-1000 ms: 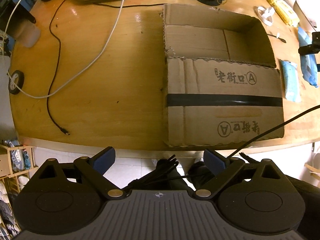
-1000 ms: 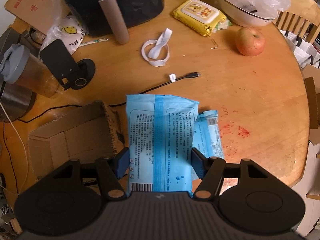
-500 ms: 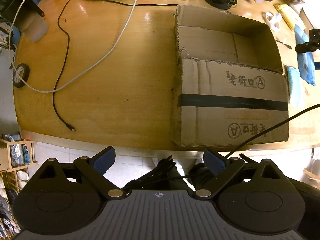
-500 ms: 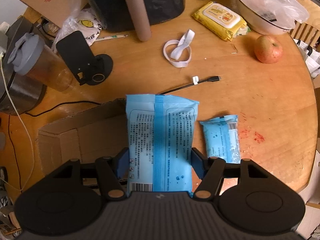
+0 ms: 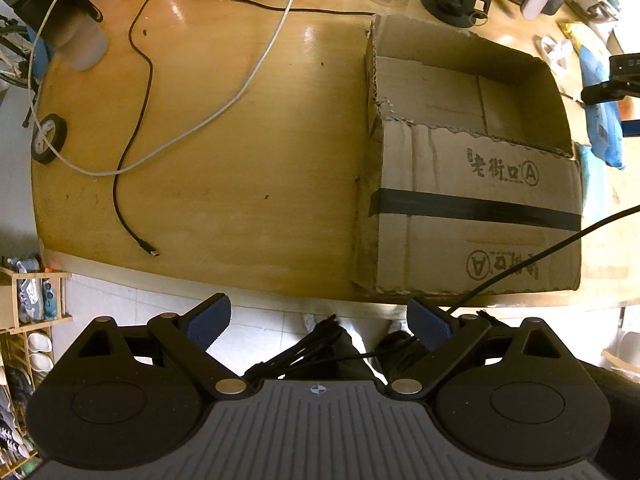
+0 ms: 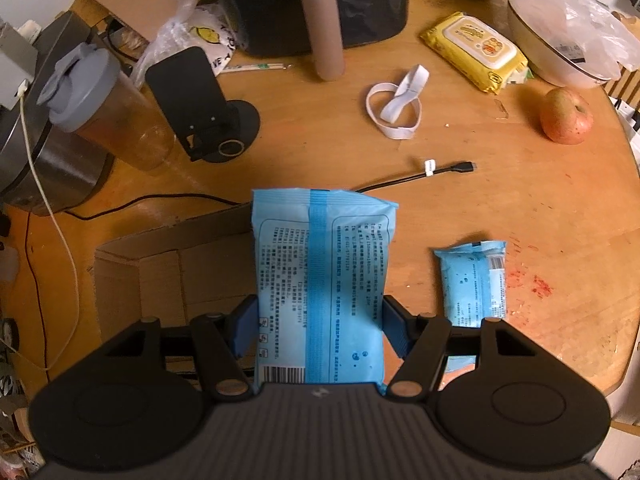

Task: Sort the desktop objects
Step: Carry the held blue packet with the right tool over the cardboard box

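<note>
My right gripper (image 6: 320,320) is shut on a large blue wipes pack (image 6: 320,280) and holds it above the right wall of the open cardboard box (image 6: 160,276). The same pack (image 5: 600,120) and gripper show at the right edge of the left wrist view, beside the box (image 5: 472,184). A smaller blue pack (image 6: 474,284) lies on the table to the right of the box. My left gripper (image 5: 318,320) is open and empty, off the table's near edge, in front of the box.
On the round wooden table (image 5: 240,160) lie a black cable (image 5: 132,160), a white cable (image 5: 224,104) and a tape roll (image 5: 48,140). Farther right are a yellow wipes pack (image 6: 472,50), an apple (image 6: 566,116), a white band (image 6: 396,108), a phone stand (image 6: 200,108) and a shaker bottle (image 6: 100,108).
My right gripper has carried the large blue pack left, off the small pack and over the box's right wall. My left gripper has drifted left and back a little.
</note>
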Demonstrator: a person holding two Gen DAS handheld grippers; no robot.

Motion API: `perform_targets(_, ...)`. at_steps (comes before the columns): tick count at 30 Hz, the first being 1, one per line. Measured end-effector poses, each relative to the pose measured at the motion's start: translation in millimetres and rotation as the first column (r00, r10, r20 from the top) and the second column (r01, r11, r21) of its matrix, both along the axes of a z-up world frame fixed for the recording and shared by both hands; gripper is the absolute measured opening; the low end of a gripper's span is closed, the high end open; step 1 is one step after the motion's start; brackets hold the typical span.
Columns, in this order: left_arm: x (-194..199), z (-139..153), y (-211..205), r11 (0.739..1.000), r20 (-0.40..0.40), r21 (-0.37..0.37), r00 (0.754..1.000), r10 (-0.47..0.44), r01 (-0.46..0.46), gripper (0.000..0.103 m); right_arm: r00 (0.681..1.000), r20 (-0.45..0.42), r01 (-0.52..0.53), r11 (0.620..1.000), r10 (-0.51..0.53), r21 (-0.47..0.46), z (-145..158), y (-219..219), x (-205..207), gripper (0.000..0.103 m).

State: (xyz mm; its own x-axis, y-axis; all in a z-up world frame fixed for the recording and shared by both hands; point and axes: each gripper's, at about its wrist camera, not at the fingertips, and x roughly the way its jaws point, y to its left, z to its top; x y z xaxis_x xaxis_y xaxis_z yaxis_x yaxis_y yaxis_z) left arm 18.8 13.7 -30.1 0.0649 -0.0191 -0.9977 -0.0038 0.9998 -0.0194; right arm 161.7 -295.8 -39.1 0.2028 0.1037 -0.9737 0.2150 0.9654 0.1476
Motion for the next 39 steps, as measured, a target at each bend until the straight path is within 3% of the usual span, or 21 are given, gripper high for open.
perform_targets(22,-5,18,5,0.998,0.134,-0.055,0.991,-0.016,0.023,0.097,0.998,0.001,-0.066,0.998,0.066,0.003,-5,35,12,0.063)
perform_targets(39,-6,17,15,0.998,0.127,-0.067,0.992,0.019,-0.011,0.097,0.993,-0.009,-0.118,0.993,0.118,0.000,-12,58,21,0.063)
